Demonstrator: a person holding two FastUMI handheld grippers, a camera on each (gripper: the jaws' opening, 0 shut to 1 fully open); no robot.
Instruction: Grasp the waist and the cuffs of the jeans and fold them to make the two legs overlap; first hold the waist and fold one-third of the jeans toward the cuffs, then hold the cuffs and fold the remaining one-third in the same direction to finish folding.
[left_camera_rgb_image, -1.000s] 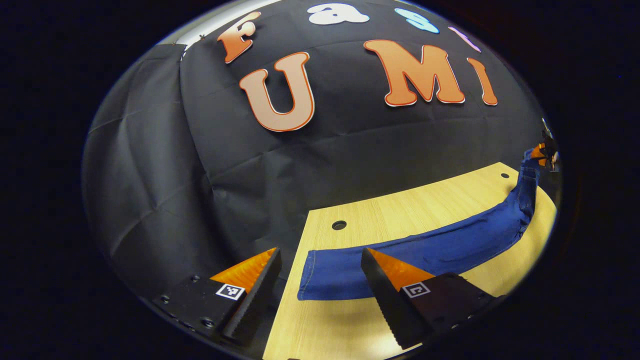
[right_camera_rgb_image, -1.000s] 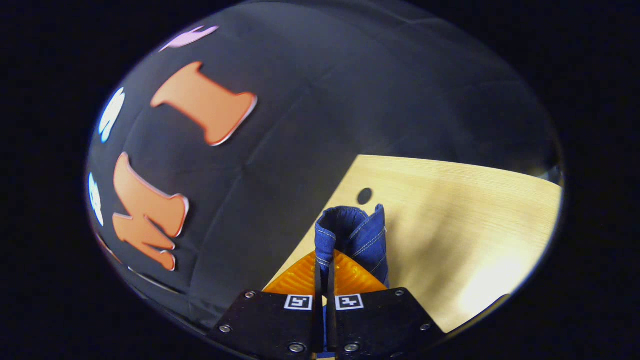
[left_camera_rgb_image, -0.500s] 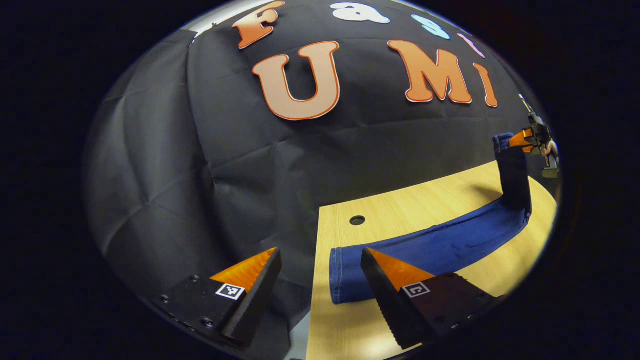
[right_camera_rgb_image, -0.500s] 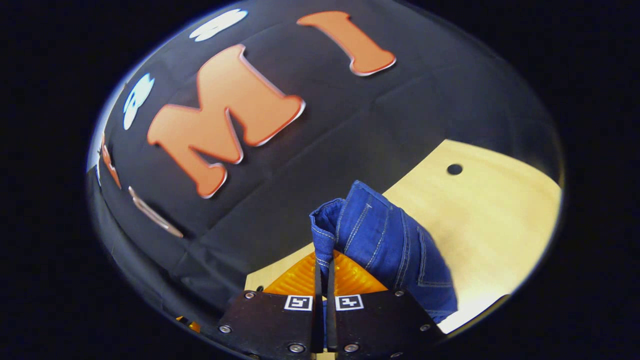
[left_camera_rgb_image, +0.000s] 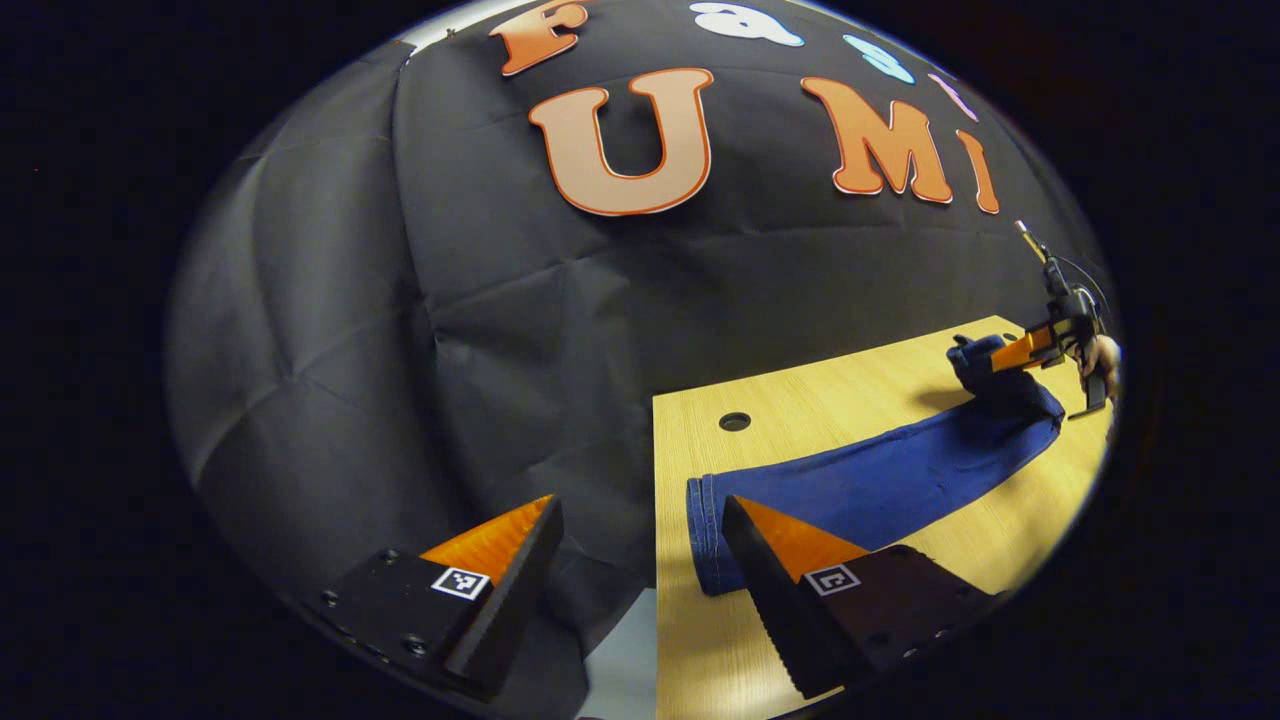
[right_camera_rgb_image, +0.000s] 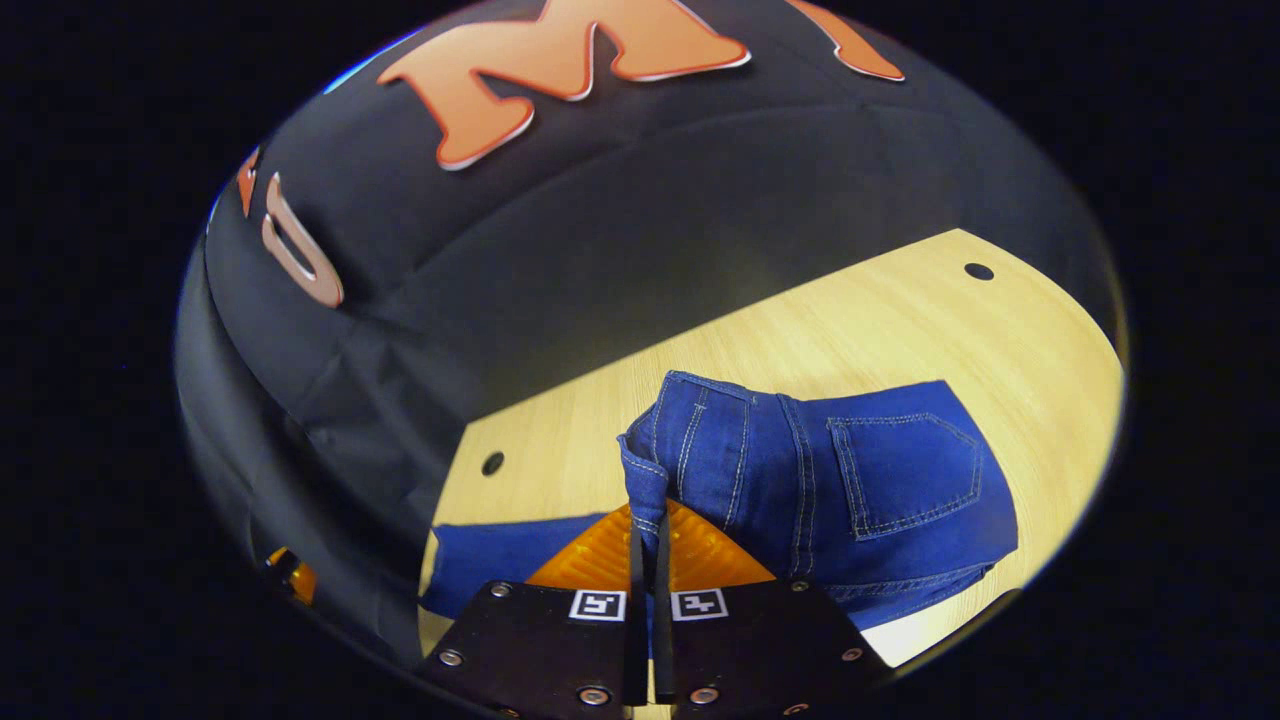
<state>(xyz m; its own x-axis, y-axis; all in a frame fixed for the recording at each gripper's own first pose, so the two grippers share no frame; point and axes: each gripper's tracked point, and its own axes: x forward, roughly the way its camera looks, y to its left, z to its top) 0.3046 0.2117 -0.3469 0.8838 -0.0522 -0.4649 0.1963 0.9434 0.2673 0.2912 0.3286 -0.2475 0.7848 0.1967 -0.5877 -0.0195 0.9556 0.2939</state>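
Observation:
Blue jeans (left_camera_rgb_image: 880, 485) lie with legs overlapped along the wooden table (left_camera_rgb_image: 800, 415). Their cuffs (left_camera_rgb_image: 708, 535) end beside one fingertip of my left gripper (left_camera_rgb_image: 635, 560), which is open and holds nothing, over the table's left edge. Far off, the right gripper (left_camera_rgb_image: 1030, 350) holds the waist low over the legs. In the right gripper view, my right gripper (right_camera_rgb_image: 648, 515) is shut on the waistband (right_camera_rgb_image: 645, 465). The seat with its back pocket (right_camera_rgb_image: 900, 470) is folded over and rests on the table. The cuff end (right_camera_rgb_image: 490, 555) shows at lower left.
The table has round holes (left_camera_rgb_image: 734, 421) (right_camera_rgb_image: 492, 463) (right_camera_rgb_image: 978, 271) near its far edge. Black cloth hangs as the wall right behind the table. Bare wood (right_camera_rgb_image: 800, 330) lies beyond the folded seat. A hand (left_camera_rgb_image: 1100, 355) holds the far gripper.
My right gripper has carried the waist up and over toward the cuffs and lowered it, so the seat now lies folded on the legs. The left gripper stayed open by the cuffs.

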